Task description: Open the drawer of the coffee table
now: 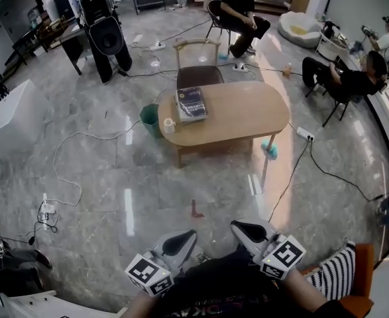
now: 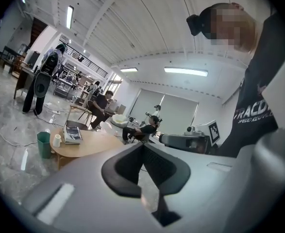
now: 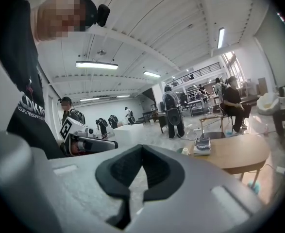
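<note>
The oval wooden coffee table [image 1: 240, 114] stands mid-floor, well ahead of me, with a stack of books [image 1: 191, 103] and a white cup [image 1: 169, 125] at its left end. Its front apron [image 1: 214, 141] faces me; I cannot make out a drawer front from here. My left gripper [image 1: 190, 233] and right gripper [image 1: 235, 226] sit side by side low in the head view, close to my body and far from the table, both shut on nothing. In the left gripper view the table [image 2: 91, 145] lies beyond the shut jaws. The right gripper view shows the table [image 3: 242, 154] off to the right.
A green bin [image 1: 149, 119] stands at the table's left end and a wooden chair [image 1: 197, 61] behind it. Cables and a power strip [image 1: 47, 209] trail over the marble floor at left. A white box [image 1: 12, 118] is far left. Seated people [image 1: 343, 78] are at right.
</note>
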Motion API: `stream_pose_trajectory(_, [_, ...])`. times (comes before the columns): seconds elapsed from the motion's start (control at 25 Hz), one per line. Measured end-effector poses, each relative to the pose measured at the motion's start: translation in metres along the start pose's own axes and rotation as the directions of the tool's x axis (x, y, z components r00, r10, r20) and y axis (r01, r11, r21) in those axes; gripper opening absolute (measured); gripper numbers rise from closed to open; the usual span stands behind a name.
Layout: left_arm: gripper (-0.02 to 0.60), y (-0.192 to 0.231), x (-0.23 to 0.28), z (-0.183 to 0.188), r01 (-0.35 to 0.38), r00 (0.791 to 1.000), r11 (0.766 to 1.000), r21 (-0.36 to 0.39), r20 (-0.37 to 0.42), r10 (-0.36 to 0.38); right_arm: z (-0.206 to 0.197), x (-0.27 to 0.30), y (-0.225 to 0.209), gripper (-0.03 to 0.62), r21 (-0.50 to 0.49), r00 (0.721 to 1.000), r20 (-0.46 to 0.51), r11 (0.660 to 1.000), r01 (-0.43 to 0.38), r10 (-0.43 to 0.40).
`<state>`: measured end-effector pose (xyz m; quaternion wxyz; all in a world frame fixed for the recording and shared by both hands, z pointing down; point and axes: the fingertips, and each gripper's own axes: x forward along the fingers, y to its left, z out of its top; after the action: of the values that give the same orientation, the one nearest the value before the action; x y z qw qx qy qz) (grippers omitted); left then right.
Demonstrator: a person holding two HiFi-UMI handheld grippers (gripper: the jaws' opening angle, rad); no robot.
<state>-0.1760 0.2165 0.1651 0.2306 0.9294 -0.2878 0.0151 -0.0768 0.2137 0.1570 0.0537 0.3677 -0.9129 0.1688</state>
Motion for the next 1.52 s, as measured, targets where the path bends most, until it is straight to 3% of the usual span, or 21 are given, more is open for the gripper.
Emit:
stream_pose_trajectory(0.28, [0.008, -0.004, 0.024, -0.002, -0.058, 0.998, 0.998, -0.029, 0.018, 0.058, 0.012, -0.013, -0.026, 0.002, -0.043, 0.999, -0.008, 0.998, -0.034, 0.034])
stream_pose_trajectory(0.44, [0.008, -0.018, 0.055, 0.001, -0.060, 0.998, 0.997, -0.045, 0.024, 0.061, 0.017, -0.032, -0.057, 0.002, -0.026, 0.999, -0.015, 0.999, -0.042, 0.042])
stream_pose_trajectory(1.16, [0.007, -0.050, 0.160, -0.006, -0.196, 0.981, 0.980, -0.042, -0.005, 0.196, 0.016, -0.076, -0.168, 0.002, -0.010, 0.992, -0.013, 0.992, -0.126, 0.126])
stream_pose_trajectory(1.52, [0.006, -0.064, 0.220, -0.013, -0.212, 0.977, 0.976, -0.050, 0.025, 0.213, 0.018, -0.106, -0.219, 0.002, -0.033, 0.990, -0.009, 0.989, -0.141, 0.141])
